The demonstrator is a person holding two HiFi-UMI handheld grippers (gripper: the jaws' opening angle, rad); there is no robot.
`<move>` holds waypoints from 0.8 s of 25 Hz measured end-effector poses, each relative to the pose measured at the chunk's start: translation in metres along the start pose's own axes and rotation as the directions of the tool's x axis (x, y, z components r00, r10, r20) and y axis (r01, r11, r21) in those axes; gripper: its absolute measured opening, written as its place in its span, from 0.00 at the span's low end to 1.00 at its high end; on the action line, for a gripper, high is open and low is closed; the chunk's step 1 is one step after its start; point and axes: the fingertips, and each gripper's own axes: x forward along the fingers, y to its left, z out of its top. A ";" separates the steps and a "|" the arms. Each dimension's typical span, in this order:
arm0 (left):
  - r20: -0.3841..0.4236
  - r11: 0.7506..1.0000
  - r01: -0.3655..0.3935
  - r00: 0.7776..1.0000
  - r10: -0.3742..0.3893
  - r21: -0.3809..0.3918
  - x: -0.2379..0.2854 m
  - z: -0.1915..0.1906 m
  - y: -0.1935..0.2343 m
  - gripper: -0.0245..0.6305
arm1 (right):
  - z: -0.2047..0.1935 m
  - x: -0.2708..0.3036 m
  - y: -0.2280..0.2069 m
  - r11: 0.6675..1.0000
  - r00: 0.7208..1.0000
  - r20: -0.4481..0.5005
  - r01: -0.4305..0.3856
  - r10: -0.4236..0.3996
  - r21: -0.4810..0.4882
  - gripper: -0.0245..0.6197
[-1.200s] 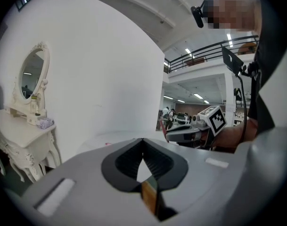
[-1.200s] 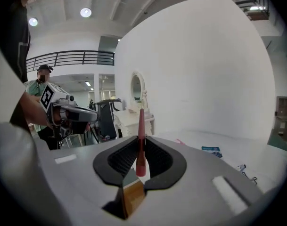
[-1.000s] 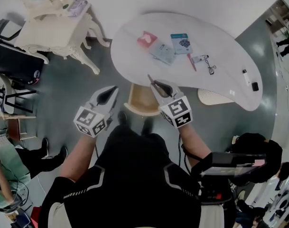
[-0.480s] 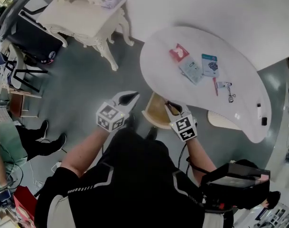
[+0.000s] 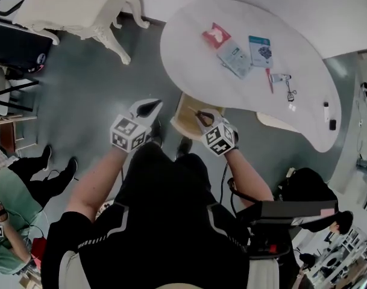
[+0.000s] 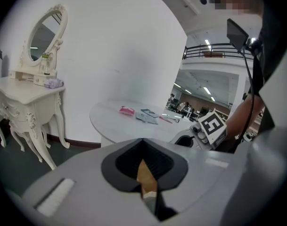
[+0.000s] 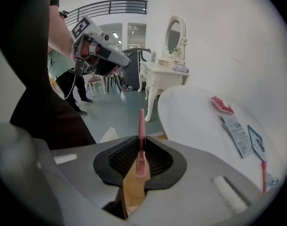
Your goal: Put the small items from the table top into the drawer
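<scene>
White oval table (image 5: 189, 47) against a white wall, on a grey floor (image 5: 93, 83). Ornate dressing table (image 5: 75, 8) stands well apart to the left, with a bystander's legs (image 5: 47, 173) at the far left. Tabletop holds a red packet (image 5: 215, 35), grey packet (image 5: 234, 59), blue card (image 5: 260, 50), red pen (image 5: 269, 80) and eyelash curler (image 5: 290, 91), all clear of both tools. Open drawer (image 5: 182, 120) under the near edge, wood-lined; contents can't be made out. Right gripper (image 5: 201, 115) is over the drawer, pinching a thin pink stick (image 7: 142, 126) that juts past the tips. Left gripper (image 5: 150, 107) is beside the drawer, jaws pressed together, empty.
</scene>
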 end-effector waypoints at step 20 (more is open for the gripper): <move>-0.191 0.997 0.077 0.979 -0.070 0.030 0.056 -0.070 0.033 0.04 | -0.086 0.101 -0.013 0.988 0.950 -0.309 -0.090 0.047 -0.126 0.12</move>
